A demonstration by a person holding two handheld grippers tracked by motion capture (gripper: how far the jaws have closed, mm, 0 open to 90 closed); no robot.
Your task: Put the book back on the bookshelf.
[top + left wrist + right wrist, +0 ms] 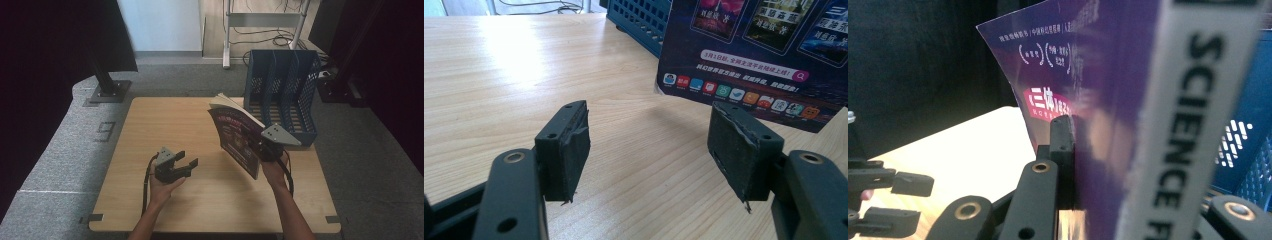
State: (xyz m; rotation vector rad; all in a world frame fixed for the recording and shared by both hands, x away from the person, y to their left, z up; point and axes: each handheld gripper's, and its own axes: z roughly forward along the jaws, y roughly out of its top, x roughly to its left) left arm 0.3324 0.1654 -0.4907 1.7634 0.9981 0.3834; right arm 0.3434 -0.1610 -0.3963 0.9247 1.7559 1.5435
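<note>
L gripper [186,163] low over the table, jaws wide apart, nothing btwn pads, pointing right/forward; L hand [165,187] grips its body from below, forearm coming in from bottom edge. R gripper [265,149] raised, jaws clamped tight on the magazine [235,135], held upright and tilted; R hand [274,170] under it, forearm angling up from bottom right. Grey plate on top of each unit.

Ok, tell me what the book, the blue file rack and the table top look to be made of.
Book: paper pages with a glossy printed purple cover; it catches a sheen in the right gripper view.
Blue file rack: probably moulded plastic, matte, with a perforated grid in its walls.
Table top: light wood or a wood-look laminate; straight grain lines, smooth with soft glare.
</note>
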